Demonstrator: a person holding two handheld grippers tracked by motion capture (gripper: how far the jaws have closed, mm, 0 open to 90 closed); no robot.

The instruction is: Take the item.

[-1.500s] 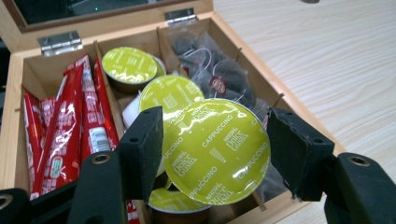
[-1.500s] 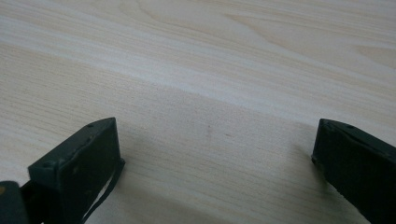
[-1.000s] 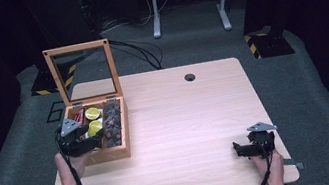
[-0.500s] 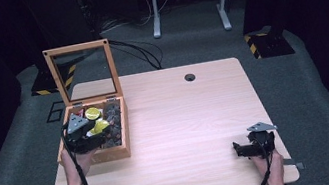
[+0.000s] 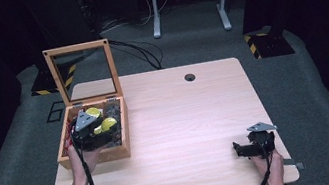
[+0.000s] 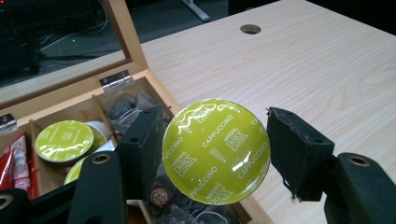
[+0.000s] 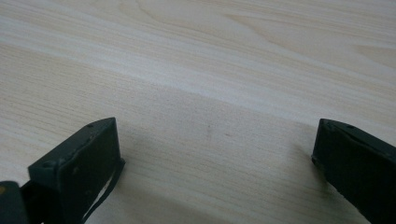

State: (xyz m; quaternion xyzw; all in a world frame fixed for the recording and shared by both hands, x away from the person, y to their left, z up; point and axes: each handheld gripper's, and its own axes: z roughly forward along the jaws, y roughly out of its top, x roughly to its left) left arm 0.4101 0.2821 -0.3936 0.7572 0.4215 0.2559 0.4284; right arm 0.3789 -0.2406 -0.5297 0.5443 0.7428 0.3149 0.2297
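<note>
A: High view had the wooden table (image 5: 182,120) mostly bare, with the wooden compartment box (image 5: 94,155) at its left edge and its glass lid (image 5: 82,73) standing upright. What changed?

B: The left gripper (image 5: 95,130) had shifted up the box toward the hinge side compared with a second earlier and had risen a touch. The jaws had not moved; they were clamped the whole time on a green cappuccino capsule (image 6: 215,150).

A: Was the capsule clear of the box?

B: Left gripper view showed it pinched by the rim between both pads, foil face to the camera, hanging over the box's near-right compartment by the wall. It was lifted off the other contents, not yet over the table.

A: So the pick was done?

B: My read: yes, the grip looked secure and carrying it out came next. Another green capsule (image 6: 64,140) still sat in a compartment, with red sachets (image 6: 17,158) beside it.

A: And the right side?

B: The right gripper (image 5: 255,147) rested at the near-right table edge, unmoved, jaws spread wide over bare wood, holding nothing.
</note>
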